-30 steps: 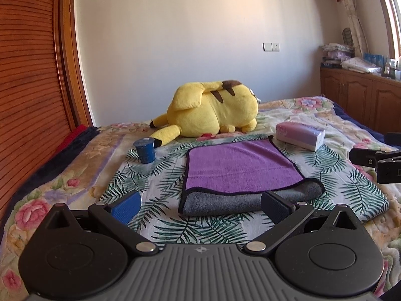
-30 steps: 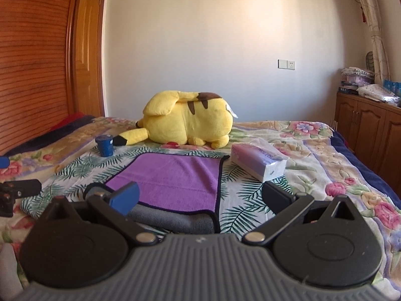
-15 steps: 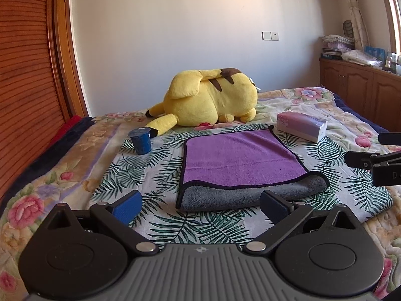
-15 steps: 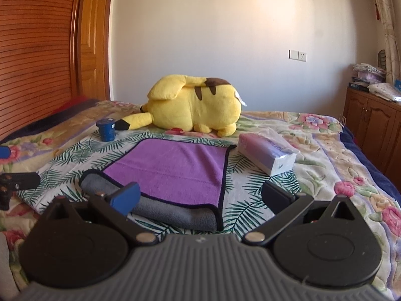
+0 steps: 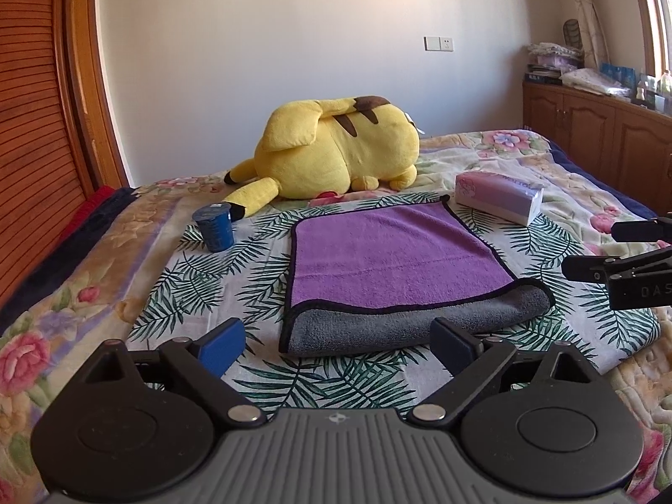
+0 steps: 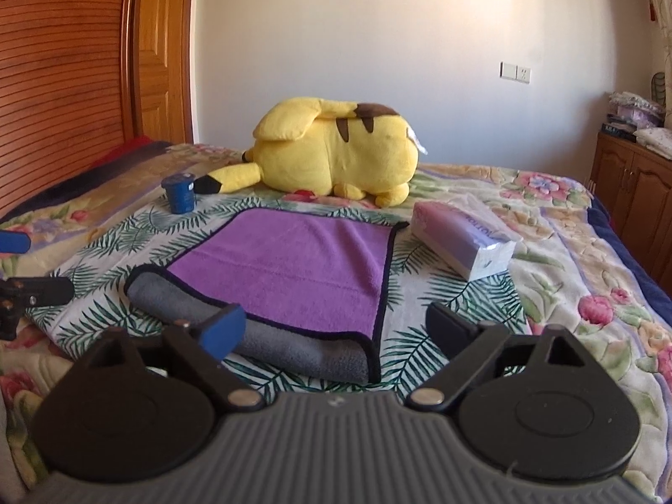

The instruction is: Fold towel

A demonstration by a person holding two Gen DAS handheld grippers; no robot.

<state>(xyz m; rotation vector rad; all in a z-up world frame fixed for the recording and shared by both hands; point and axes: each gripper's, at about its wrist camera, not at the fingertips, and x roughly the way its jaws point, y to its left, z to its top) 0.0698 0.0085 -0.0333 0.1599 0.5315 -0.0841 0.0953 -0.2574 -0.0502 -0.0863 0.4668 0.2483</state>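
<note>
A purple towel (image 5: 390, 252) with a grey underside lies folded on the bed, its grey folded edge (image 5: 420, 323) nearest me. It also shows in the right wrist view (image 6: 290, 269). My left gripper (image 5: 336, 344) is open and empty, just short of the folded edge. My right gripper (image 6: 336, 332) is open and empty, in front of the towel's near right corner. The right gripper's fingers (image 5: 588, 268) show at the right edge of the left wrist view. The left gripper's fingers (image 6: 38, 292) show at the left edge of the right wrist view.
A yellow plush toy (image 5: 336, 151) lies behind the towel. A blue cup (image 5: 214, 227) stands to its left and a pink tissue pack (image 5: 500, 195) to its right. A wooden wardrobe (image 5: 33, 126) is on the left, cabinets (image 5: 596, 134) on the right.
Both grippers have drawn back and risen a little from the towel, still open. The towel has not moved.
</note>
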